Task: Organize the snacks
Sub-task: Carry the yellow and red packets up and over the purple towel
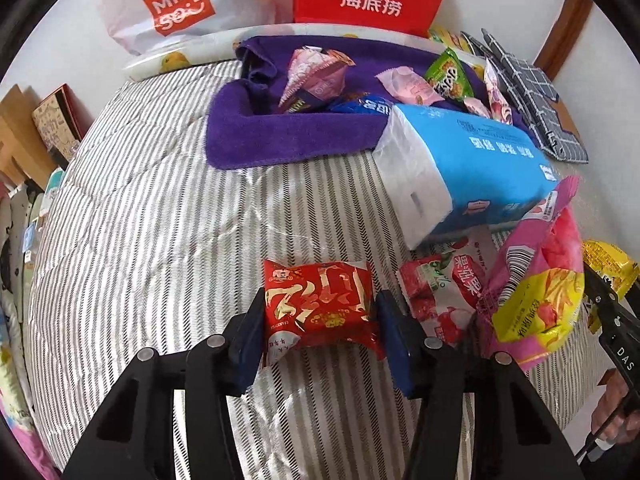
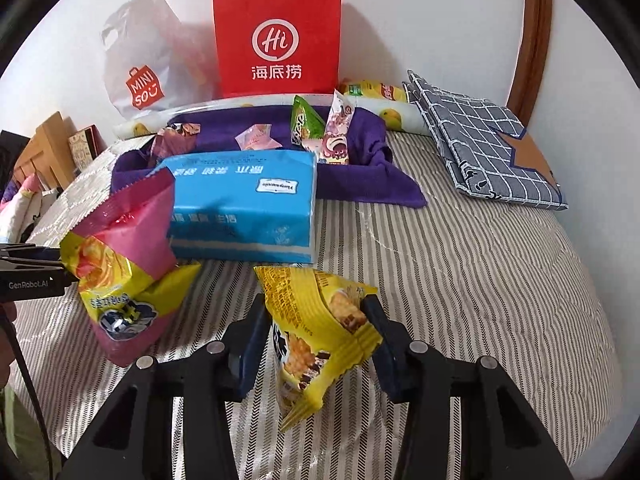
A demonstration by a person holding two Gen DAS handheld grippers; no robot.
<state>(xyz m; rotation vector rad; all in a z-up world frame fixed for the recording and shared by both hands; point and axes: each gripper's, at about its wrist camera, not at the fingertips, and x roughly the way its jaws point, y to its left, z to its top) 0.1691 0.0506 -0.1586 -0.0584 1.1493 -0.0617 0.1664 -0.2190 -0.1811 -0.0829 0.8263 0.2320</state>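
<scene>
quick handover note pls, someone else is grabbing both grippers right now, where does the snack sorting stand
Left gripper: fingers either side of the red snack pack lying on the striped bedcover; grip unconfirmed.
Right gripper: shut on the yellow cracker pack, which looks lifted.
Done: several snacks already sit on the purple towel.
Left: the pink and yellow chip bag and the lychee pack in front of the blue tissue pack, plus the two packs at the grippers.

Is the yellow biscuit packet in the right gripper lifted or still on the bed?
Cannot tell. The yellow biscuit packet stands tilted between the right gripper fingers, hiding any gap above the striped bed.
</scene>
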